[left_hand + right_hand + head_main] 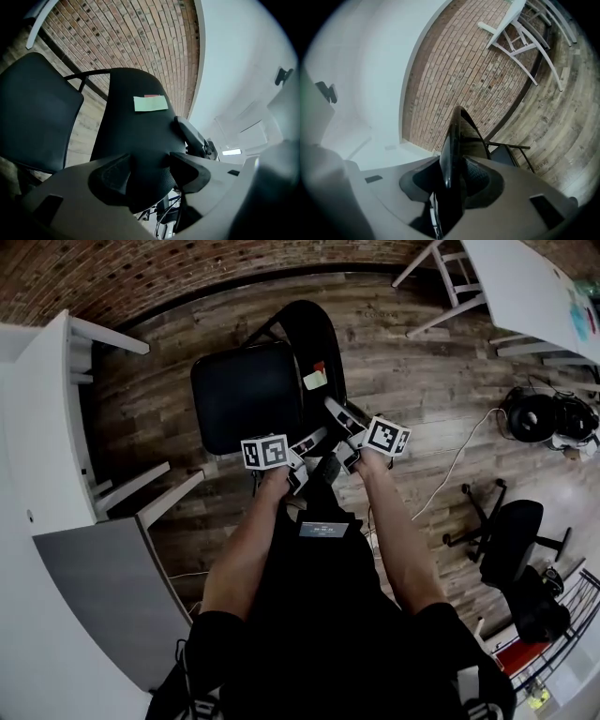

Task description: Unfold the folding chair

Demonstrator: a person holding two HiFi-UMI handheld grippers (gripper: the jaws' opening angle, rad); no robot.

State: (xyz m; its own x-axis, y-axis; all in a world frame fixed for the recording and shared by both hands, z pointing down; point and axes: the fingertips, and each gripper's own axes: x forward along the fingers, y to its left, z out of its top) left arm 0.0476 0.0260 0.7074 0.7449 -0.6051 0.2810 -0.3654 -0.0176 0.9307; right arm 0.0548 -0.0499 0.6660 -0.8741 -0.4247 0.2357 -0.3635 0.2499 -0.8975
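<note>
A black folding chair stands on the wood floor, its seat (246, 395) flat and its backrest (314, 334) behind it. A green sticky note (316, 379) is stuck on the backrest (136, 136). My left gripper (305, 442) is at the backrest's near edge. In the left gripper view, the left gripper (150, 171) has both pads pressed on the padded edge. My right gripper (342, 418) straddles the same backrest further right. The right gripper view shows the backrest (452, 145) edge-on between the right gripper (452, 180) jaws, with a gap at the left pad.
A white table (37, 427) and a grey panel (103, 587) stand close on the left. Another white table (525, 287) is at the top right. A black office chair (511, 540) and a white cable (459, 456) lie to the right. A brick wall is beyond the chair.
</note>
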